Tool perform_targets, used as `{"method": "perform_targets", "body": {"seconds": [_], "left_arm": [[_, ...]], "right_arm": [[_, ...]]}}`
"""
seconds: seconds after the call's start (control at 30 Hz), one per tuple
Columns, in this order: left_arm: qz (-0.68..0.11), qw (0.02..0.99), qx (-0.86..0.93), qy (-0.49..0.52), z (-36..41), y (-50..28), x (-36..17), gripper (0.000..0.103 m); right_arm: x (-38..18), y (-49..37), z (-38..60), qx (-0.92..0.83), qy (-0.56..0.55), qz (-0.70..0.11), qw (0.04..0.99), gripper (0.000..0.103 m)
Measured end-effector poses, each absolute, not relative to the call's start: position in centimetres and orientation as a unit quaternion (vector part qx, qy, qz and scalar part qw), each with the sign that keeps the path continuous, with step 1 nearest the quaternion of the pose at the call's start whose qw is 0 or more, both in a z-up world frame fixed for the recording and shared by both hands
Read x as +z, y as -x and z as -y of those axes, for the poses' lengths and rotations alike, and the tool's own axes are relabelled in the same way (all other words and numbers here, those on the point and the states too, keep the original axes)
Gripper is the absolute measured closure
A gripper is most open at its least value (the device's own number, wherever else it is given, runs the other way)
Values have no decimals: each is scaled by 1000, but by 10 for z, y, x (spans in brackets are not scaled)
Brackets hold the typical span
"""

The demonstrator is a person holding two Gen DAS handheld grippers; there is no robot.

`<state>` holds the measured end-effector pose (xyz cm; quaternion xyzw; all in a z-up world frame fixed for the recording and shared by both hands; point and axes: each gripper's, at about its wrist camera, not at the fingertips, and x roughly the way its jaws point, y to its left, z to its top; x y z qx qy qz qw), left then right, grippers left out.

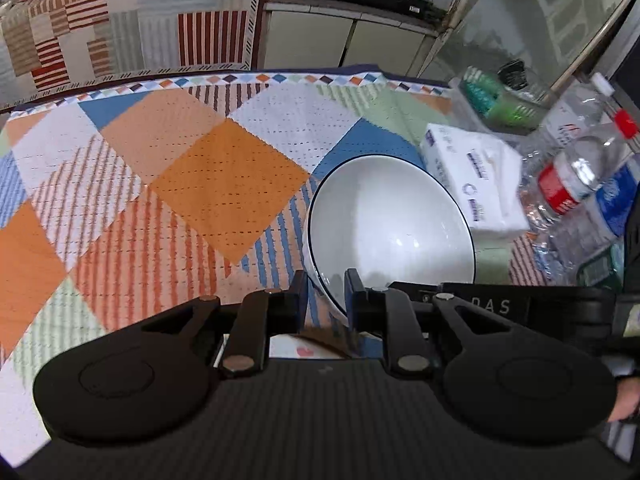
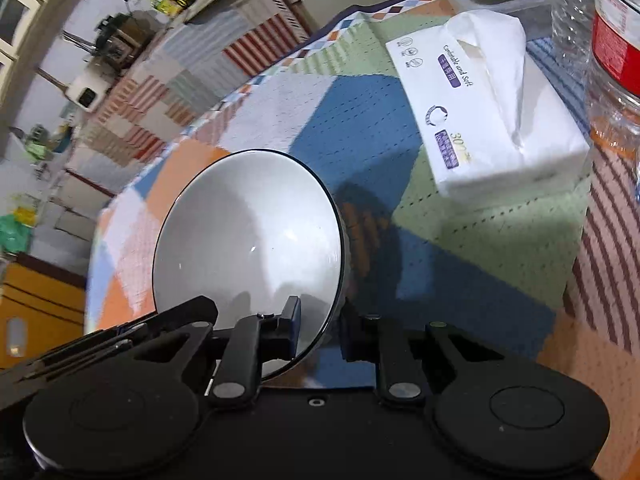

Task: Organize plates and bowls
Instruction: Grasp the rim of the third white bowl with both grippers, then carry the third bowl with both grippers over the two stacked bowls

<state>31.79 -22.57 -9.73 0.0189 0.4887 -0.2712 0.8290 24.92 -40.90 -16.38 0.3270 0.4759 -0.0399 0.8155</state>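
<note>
My left gripper (image 1: pixel 326 294) is shut on the rim of a white bowl (image 1: pixel 390 224) with a thin dark edge, and holds it tilted above the patchwork tablecloth (image 1: pixel 200 176). My right gripper (image 2: pixel 320 328) is shut on the rim of a second white bowl (image 2: pixel 248 252) of the same kind, also tilted and lifted over the cloth. Each bowl's inside faces its camera and is empty. No plates are in view.
A white tissue pack (image 1: pixel 476 176) lies at the right of the table and shows in the right wrist view (image 2: pixel 488 108). Plastic water bottles (image 1: pixel 576 176) and a clear box of green items (image 1: pixel 500 100) stand behind it. A second covered table (image 1: pixel 120 20) stands beyond.
</note>
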Motion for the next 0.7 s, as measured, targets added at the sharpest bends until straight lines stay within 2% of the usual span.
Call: {"method": "perform_targets", "body": {"seconds": [0.17, 0.4, 0.7], "left_arm": [[-508, 818, -270, 4, 209, -295, -78, 86], [-485, 832, -268, 0, 195, -246, -50, 86], [-492, 823, -286, -6, 171, -177, -18, 86]], "right_arm": [[-141, -224, 400, -23, -319, -468, 824, 80], [-121, -177, 387, -18, -336, -440, 833, 80], [-81, -106, 361, -6, -278, -415, 866, 80]]}}
